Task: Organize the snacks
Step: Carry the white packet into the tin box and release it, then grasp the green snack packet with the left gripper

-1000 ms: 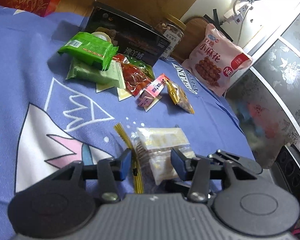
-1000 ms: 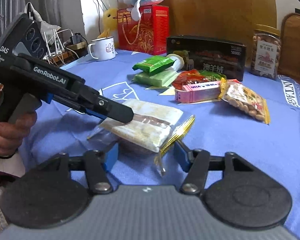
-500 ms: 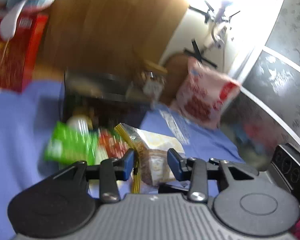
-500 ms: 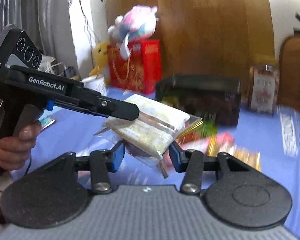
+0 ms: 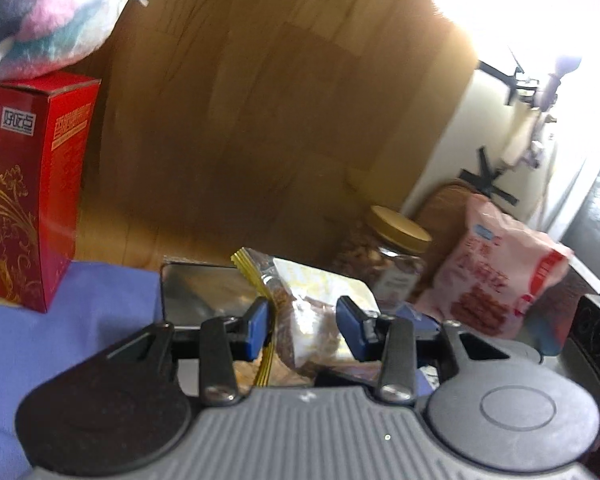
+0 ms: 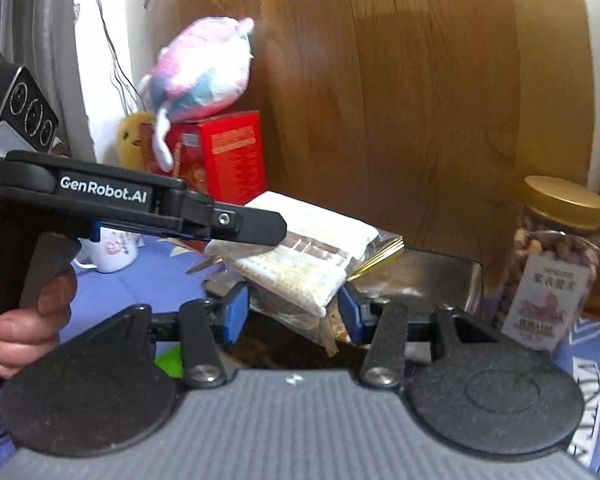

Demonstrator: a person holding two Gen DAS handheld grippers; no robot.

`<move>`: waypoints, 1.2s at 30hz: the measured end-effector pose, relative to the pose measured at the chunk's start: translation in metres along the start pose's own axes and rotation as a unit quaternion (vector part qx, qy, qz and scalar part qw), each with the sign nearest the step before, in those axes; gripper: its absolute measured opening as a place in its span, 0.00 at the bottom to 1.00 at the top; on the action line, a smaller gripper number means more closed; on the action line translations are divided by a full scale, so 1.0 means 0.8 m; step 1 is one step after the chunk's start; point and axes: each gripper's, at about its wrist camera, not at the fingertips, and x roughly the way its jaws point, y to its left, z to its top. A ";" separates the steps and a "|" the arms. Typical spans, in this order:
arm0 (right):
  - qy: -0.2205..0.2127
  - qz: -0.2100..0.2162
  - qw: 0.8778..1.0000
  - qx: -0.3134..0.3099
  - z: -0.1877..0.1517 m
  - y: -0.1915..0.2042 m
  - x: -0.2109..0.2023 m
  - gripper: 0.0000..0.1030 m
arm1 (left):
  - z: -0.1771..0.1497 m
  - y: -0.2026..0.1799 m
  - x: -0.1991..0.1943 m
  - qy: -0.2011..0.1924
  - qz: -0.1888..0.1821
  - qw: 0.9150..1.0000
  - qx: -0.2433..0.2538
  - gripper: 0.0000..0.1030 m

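You have the bag (image 6: pixel 300 268) in the air between both tools, above the cloth (image 5: pixel 80 320) and in front of the black box (image 6: pixel 432 276). Your right gripper (image 6: pixel 292 312) is clamped on its near end: the 2 blue pads sit against the bag's sides low down, with the clear wrapper bunched between them. Your left gripper (image 5: pixel 303 324) comes in from the left in the right wrist view, its top finger lying across the bag's upper face; in its own view both pads flank the bag's middle, the yellow seal strip just inside the left pad. It looks clamped too, though you cannot see the far pad's contact cleanly.

The relation that matters: the bag's long axis runs away from your right gripper, rising toward the back, and crosswise to the left one. The 2 grips are close together on the same end, so neither hand is clearly nearer to a drop spot. The box lies straight ahead and just below; the jar (image 6: pixel 556 260) stands to its right, the red box (image 6: pixel 216 156) to the left. If the black box is the target, carry forward along that axis and lower it flat.
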 end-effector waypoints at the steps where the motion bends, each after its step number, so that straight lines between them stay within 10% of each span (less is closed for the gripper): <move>1: 0.007 -0.001 1.000 0.002 0.001 -0.002 0.008 0.50 | 0.000 0.003 0.008 0.003 0.005 1.000 -0.002 0.37; 9: 0.024 -0.023 0.999 -0.001 -0.001 -0.013 0.041 0.55 | -0.006 0.020 0.043 0.030 0.035 0.999 -0.006 0.45; 16: -0.015 -0.019 0.999 0.026 -0.011 -0.018 -0.010 0.54 | -0.027 0.019 -0.035 -0.005 0.013 1.000 0.005 0.47; 30: 0.049 0.086 0.982 0.162 -0.082 0.024 -0.010 0.42 | -0.118 0.087 -0.069 0.063 0.018 0.993 -0.094 0.51; 36: 0.066 0.083 0.981 0.160 -0.083 0.045 0.004 0.31 | -0.133 0.090 -0.078 0.065 0.000 0.991 -0.119 0.33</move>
